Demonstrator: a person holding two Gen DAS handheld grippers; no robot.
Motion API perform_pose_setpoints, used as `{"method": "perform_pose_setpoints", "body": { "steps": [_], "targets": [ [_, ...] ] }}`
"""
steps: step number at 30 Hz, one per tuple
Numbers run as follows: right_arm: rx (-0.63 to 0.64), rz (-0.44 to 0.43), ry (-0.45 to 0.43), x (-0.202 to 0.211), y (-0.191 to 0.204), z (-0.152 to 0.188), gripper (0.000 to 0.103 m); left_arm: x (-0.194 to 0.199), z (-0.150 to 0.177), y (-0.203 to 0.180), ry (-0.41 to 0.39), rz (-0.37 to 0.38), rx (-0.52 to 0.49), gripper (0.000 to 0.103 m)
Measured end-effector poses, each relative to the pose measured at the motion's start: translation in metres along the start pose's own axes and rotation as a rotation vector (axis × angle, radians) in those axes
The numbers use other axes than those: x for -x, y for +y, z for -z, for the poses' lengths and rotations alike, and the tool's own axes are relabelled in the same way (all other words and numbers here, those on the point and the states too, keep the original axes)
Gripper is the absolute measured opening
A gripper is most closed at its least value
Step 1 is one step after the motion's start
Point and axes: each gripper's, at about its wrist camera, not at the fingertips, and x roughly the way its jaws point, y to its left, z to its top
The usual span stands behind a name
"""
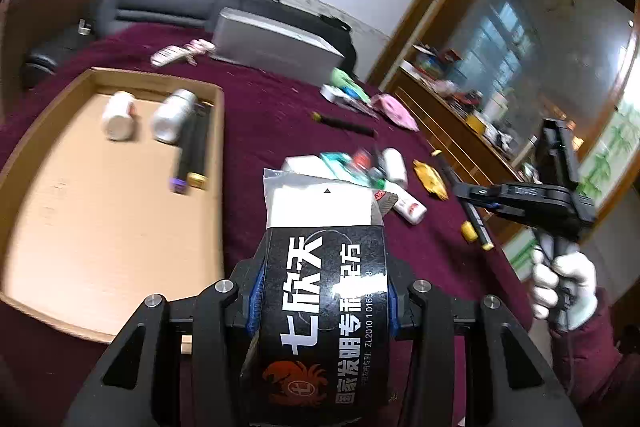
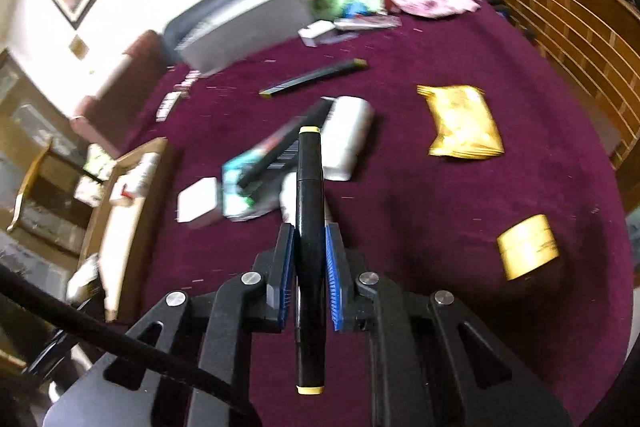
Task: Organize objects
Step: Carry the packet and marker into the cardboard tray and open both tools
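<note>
I hold a two-finger gripper in each hand over a table covered in dark red cloth (image 2: 440,187). My left gripper (image 1: 322,283) is clamped on a black packet with white print (image 1: 324,291), pinched across its width so it stays flat and steady. To its left lies a shallow cardboard tray (image 1: 100,227), already holding two white bottles (image 1: 120,115) and two markers (image 1: 192,151), so I judge that is where sorted things go. My right gripper (image 2: 310,259) is closed on a black marker with yellow ends (image 2: 309,227), gripped mid-barrel so it balances. Loose items remain scattered: a gold packet (image 2: 460,123), a yellow tape roll (image 2: 528,247), another marker (image 2: 316,77).
</note>
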Motion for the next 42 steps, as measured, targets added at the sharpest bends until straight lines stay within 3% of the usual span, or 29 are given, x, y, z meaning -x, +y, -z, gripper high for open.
{"method": "perform_pose_setpoints", "body": {
  "steps": [4, 9, 15, 20, 27, 34, 42],
  "targets": [
    [0.039, -0.128, 0.034, -0.005, 0.045, -0.003, 0.013, 0.021, -0.015, 0.027, -0.021, -0.098, 0.012, 0.039],
    [0.047, -0.320, 0.131, -0.043, 0.110, -0.009, 0.013, 0.032, -0.050, 0.068, -0.024, -0.270, -0.007, 0.040],
    [0.047, -0.417, 0.226, -0.110, 0.193, -0.019, 0.013, 0.014, -0.089, 0.130, -0.010, -0.346, 0.059, 0.040],
    [0.048, -0.376, 0.272, -0.167, 0.244, -0.031, 0.013, -0.019, -0.113, 0.168, 0.025, -0.404, 0.090, 0.040],
    [0.009, -0.305, 0.312, -0.225, 0.272, -0.041, 0.013, -0.058, -0.123, 0.196, 0.092, -0.430, 0.102, 0.040],
    [0.059, -0.221, 0.299, -0.244, 0.279, -0.043, 0.013, -0.070, -0.124, 0.205, 0.104, -0.425, 0.122, 0.040],
    [0.081, -0.184, 0.284, -0.247, 0.277, -0.044, 0.014, -0.076, -0.121, 0.213, 0.112, -0.417, 0.163, 0.041]
  ]
}}
